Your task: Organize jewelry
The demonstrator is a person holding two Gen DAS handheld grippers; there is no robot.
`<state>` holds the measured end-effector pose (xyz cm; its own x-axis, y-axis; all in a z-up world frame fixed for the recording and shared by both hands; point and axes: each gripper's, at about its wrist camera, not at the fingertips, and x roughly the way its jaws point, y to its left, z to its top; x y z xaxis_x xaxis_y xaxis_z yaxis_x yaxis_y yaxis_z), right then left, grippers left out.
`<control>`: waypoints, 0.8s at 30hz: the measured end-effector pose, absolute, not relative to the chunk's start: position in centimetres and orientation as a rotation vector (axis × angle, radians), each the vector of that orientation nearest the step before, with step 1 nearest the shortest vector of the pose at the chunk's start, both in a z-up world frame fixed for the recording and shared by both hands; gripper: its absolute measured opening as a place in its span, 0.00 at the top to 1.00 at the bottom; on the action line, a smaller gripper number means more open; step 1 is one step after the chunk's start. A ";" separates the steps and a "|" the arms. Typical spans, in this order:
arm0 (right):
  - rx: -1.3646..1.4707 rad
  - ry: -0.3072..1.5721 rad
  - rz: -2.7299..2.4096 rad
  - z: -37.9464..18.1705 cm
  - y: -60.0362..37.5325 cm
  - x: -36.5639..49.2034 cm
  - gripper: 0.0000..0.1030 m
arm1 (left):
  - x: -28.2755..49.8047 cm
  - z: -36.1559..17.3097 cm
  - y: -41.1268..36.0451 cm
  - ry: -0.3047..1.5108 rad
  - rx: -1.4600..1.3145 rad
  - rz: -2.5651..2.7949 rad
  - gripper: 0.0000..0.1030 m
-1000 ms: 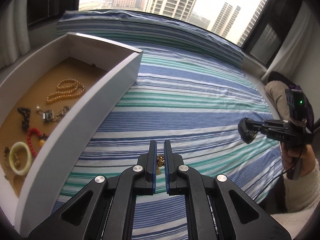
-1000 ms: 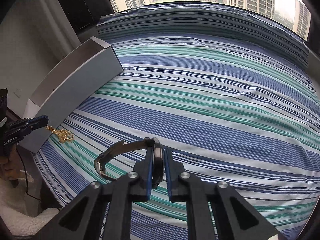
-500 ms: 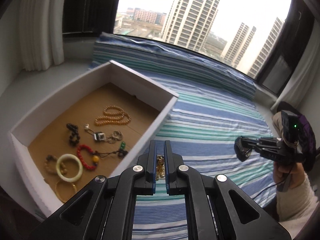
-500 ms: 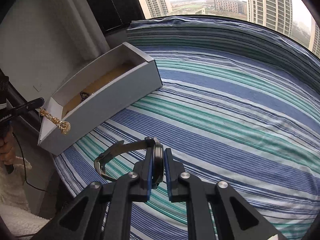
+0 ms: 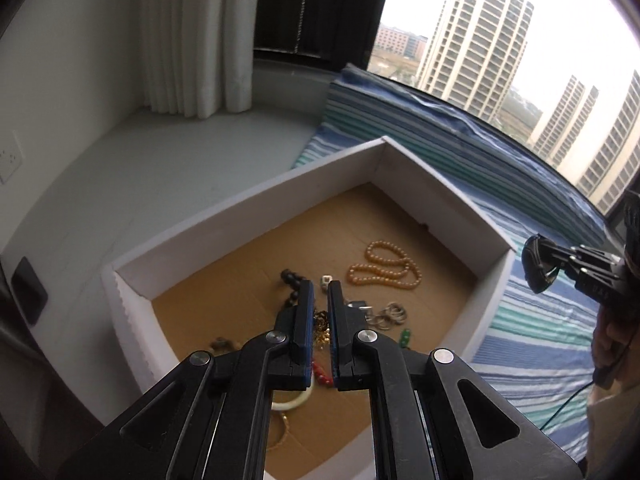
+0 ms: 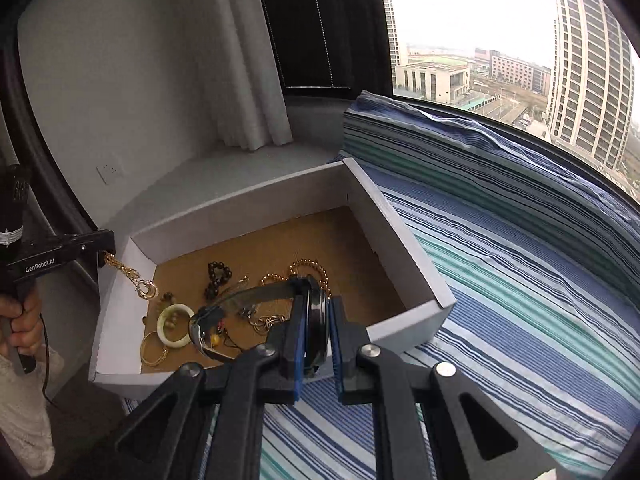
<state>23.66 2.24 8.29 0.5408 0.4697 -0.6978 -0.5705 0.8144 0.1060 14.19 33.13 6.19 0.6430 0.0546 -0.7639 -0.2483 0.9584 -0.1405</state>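
over the white box (image 6: 404, 240) on the striped bedspread (image 6: 520, 300), the left gripper (image 5: 320, 300) pinches a gold chain (image 6: 130, 276). the right gripper (image 6: 318, 320) pinches a dark wristwatch (image 6: 316, 312), jaws nearly together.

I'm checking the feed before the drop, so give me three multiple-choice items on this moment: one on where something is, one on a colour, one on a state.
1. Where does the gold chain hang?
A. Over the near-left corner of the white box
B. On the striped sheet
C. On the windowsill

2. What colour is the floor inside the box?
A. White
B. Brown
C. Blue

3. What is the right gripper doing?
A. Standing open and empty
B. Shut on the wristwatch
C. Shut on a bead string

Answers:
1 A, the chain dangles from the left gripper at that corner.
2 B, brown cardboard shows under the jewelry.
3 B, the watch case sits between its pads, with the strap curving off to the left.
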 end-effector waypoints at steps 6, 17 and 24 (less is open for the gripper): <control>-0.220 0.876 0.573 3.8 5.0 27.8 0.89 | 15.2 2.5 34.8 0.920 -0.210 0.233 0.94; -0.208 0.810 0.531 5.9 4.6 25.4 0.35 | 11.3 5.3 31.0 0.757 -0.083 0.386 0.01; -0.263 0.748 0.604 7.5 6.5 20.1 0.35 | 8.6 7.1 27.0 0.689 -0.075 0.450 0.01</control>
<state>20.14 6.49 7.50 0.5744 0.4185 -0.7035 -0.5994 0.8003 -0.0134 8.56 27.00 7.11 0.6801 0.3760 -0.6294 -0.4246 0.9019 0.0799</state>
